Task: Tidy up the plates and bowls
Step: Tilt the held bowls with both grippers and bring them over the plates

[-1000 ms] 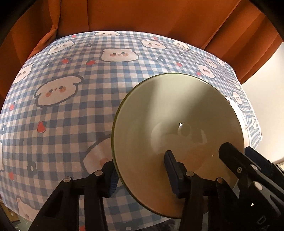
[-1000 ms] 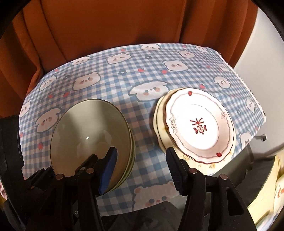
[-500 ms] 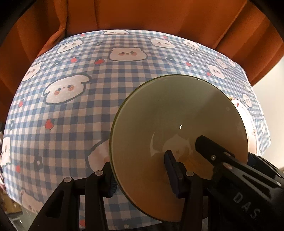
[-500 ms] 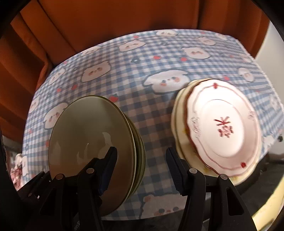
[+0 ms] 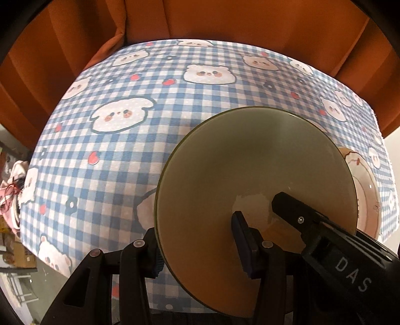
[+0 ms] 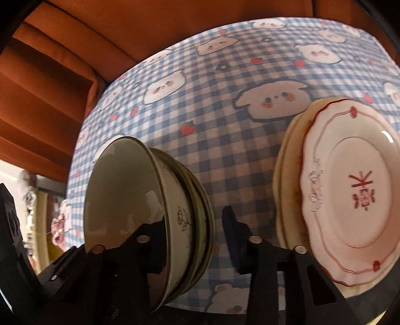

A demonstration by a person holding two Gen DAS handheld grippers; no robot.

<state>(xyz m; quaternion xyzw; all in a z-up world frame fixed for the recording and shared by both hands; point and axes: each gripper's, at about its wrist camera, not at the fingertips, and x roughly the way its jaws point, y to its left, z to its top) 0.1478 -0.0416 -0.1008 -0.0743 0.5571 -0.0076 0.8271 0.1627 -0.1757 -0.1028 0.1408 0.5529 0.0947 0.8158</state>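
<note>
A stack of pale green bowls [image 5: 250, 175] stands near the table's front edge; it also shows in the right wrist view [image 6: 130, 195]. My left gripper [image 5: 197, 240] is open and straddles the top bowl's near rim, one finger inside, one outside. My right gripper [image 6: 197, 240] is open and straddles the stack's right wall; its left finger is hidden inside the bowl. Its black body [image 5: 337, 245] reaches into the bowl in the left wrist view. A stack of cream and pink plates [image 6: 350, 190] lies to the right, its edge [image 5: 365, 190] showing behind the bowls.
The table wears a blue checked cloth with bear faces [image 5: 175, 100], also seen from the right wrist [image 6: 225, 100]. Orange curtains [image 5: 225, 20] hang behind it. Clutter [image 5: 12, 180] lies beyond the left edge.
The right gripper has moved left and down, its left finger going into the bowl stack. The left gripper has drawn back a little and stays astride the rim.
</note>
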